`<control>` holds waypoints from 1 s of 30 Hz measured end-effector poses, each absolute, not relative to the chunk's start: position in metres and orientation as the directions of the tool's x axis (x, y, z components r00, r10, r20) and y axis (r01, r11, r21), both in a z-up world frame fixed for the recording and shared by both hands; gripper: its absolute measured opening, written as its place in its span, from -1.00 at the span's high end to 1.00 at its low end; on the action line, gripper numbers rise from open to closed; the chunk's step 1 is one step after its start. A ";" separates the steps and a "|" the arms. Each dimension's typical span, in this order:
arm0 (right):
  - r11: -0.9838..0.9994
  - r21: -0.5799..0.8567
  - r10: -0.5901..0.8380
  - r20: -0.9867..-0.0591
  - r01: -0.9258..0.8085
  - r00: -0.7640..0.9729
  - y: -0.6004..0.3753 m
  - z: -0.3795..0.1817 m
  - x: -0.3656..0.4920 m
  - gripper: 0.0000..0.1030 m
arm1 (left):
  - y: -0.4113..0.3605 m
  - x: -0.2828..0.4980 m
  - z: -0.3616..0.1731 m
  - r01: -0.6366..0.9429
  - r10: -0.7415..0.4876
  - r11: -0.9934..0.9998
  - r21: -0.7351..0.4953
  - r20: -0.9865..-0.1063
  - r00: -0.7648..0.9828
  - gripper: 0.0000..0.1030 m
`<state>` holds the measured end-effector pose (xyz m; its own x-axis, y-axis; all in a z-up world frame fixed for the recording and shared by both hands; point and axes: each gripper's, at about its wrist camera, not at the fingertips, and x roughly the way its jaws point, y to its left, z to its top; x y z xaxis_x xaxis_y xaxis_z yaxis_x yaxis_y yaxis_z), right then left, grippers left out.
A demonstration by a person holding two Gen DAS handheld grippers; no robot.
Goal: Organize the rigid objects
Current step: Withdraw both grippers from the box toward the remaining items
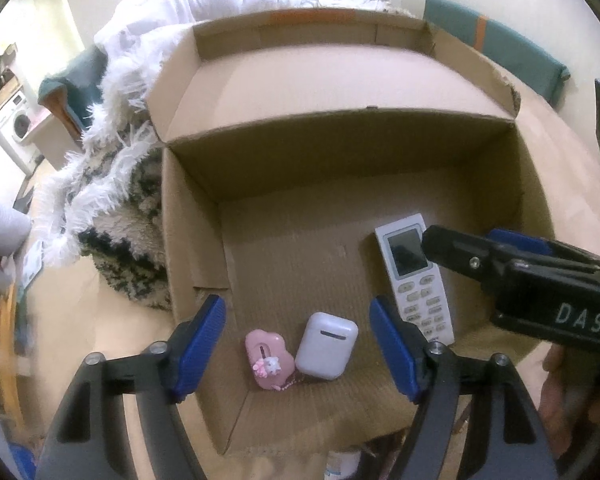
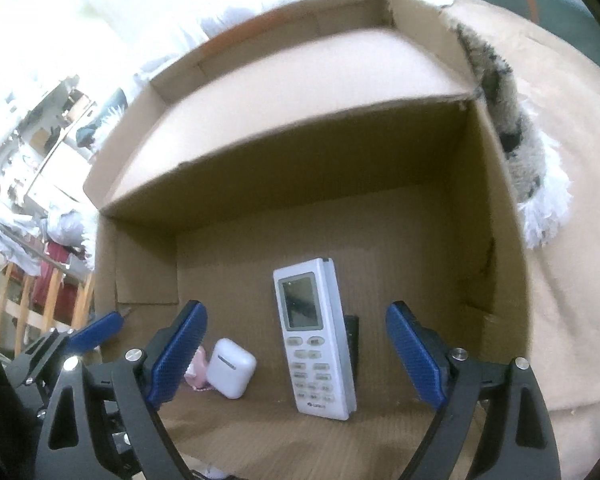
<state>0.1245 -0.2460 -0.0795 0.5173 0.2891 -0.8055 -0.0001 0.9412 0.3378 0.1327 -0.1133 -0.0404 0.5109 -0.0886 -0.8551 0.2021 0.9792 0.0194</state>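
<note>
Nearest the left wrist camera, the left tongs [image 1: 298, 344] are seen spread wide, their blue pads [image 1: 202, 340] held apart over the near end of an open cardboard box [image 1: 196, 216] with nothing gripped between them. Directly between the pads, on the box floor, a white earbud case [image 1: 326, 346] is seen lying, and touching it at its 9 o'clock side a pink heart-shaped charm case [image 1: 265, 358] with a small beaded chain. A white remote control [image 1: 414, 276] is laid flat on the box floor at 2 o'clock from the earbud case, well apart from it, with its screen toward the far wall.

In the right wrist view the right tongs [image 2: 296, 362] are likewise held wide, with nothing clamped, and the remote control [image 2: 314, 332] is framed between the pads [image 2: 414, 360] without being touched. A dark object is partly hidden behind the remote; what it is cannot be told. The earbud case [image 2: 232, 368] is seen at 9 o'clock from the remote, with the pink case [image 2: 198, 372] mostly hidden behind the left pad. A shaggy white-and-dark rug [image 1: 112, 208] lies beside the box at its 9 o'clock side.
</note>
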 end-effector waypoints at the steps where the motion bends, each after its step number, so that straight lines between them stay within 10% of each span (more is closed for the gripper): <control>1: 0.940 0.340 0.287 -0.803 0.005 0.522 -0.248 -0.078 0.121 -0.87 | -0.111 0.130 -0.037 0.201 -0.098 0.980 0.008 -0.852 0.514 -0.40; 30: 0.936 0.350 0.275 -0.800 0.042 0.534 -0.242 -0.066 0.005 -0.87 | -0.039 0.046 -0.032 0.008 -0.134 0.989 -0.150 -0.862 0.489 -0.40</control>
